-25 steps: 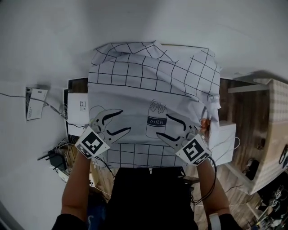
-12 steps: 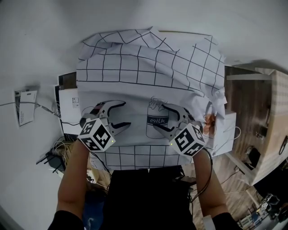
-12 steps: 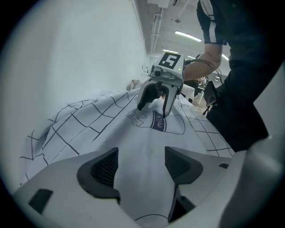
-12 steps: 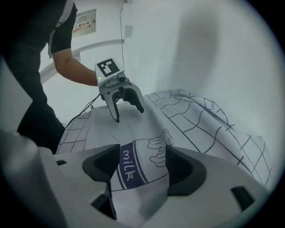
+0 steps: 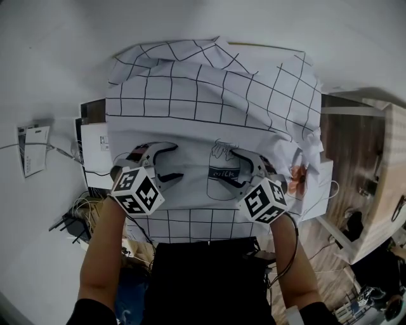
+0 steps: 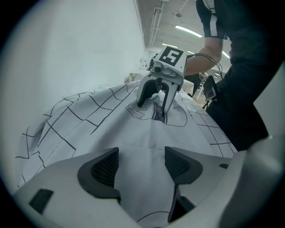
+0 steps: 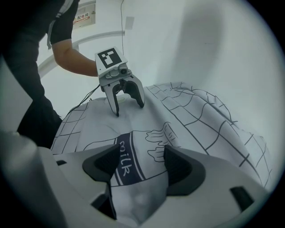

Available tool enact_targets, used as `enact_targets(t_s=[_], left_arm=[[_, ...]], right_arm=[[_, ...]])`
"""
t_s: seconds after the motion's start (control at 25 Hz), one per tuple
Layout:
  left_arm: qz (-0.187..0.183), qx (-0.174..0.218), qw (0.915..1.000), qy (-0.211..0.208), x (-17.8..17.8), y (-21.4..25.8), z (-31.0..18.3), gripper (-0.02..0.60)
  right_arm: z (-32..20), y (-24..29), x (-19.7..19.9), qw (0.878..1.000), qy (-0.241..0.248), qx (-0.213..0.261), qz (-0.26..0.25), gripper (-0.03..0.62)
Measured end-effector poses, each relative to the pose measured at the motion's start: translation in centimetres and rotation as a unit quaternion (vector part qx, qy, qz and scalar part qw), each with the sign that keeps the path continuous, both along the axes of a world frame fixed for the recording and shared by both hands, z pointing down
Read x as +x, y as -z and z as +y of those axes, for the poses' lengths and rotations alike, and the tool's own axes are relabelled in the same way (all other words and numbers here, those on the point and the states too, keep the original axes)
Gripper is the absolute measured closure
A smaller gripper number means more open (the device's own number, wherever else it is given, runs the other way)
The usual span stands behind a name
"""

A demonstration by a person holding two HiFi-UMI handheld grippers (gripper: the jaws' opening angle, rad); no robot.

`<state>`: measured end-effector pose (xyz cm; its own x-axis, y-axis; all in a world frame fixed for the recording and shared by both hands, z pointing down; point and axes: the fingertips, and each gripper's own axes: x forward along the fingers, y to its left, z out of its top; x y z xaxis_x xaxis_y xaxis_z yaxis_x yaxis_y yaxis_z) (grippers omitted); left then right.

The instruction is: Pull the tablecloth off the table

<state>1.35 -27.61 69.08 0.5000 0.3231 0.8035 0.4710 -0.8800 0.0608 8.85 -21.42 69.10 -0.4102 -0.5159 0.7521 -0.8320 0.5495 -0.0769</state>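
Here, checked tablecloth (image 5: pixel 203 101) rumpled at far edge; white wall (image 5: pixel 190 19), wooden floor (image 5: pixel 346 149)

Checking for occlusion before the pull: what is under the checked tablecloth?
Past the tablecloth only a thin strip of the table shows at its far edge. The tabletop, and anything on it, is covered.
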Motion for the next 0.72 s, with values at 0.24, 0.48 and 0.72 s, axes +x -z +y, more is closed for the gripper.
enact_targets(t_s=[0.24,0.48,0.72], left_arm=[[0.006,0.000,0.9999,0.012,0.16,0.09,-0.37,0.287],[0.006,0.005,0.9998,0.018,0.13,0.22,-0.25,0.373],[-0.004,0.016,0.9997,0.020,0.11,0.17,0.03,0.427]], right_arm=[[-0.32,0.03,0.34,1.000,-0.020,0.005,0.001,0.293],[-0.37,0.10,0.39,1.000,-0.027,0.006,-0.002,0.326],[-0.39,0.17,0.20,0.999,-0.030,0.008,-0.007,0.383]])
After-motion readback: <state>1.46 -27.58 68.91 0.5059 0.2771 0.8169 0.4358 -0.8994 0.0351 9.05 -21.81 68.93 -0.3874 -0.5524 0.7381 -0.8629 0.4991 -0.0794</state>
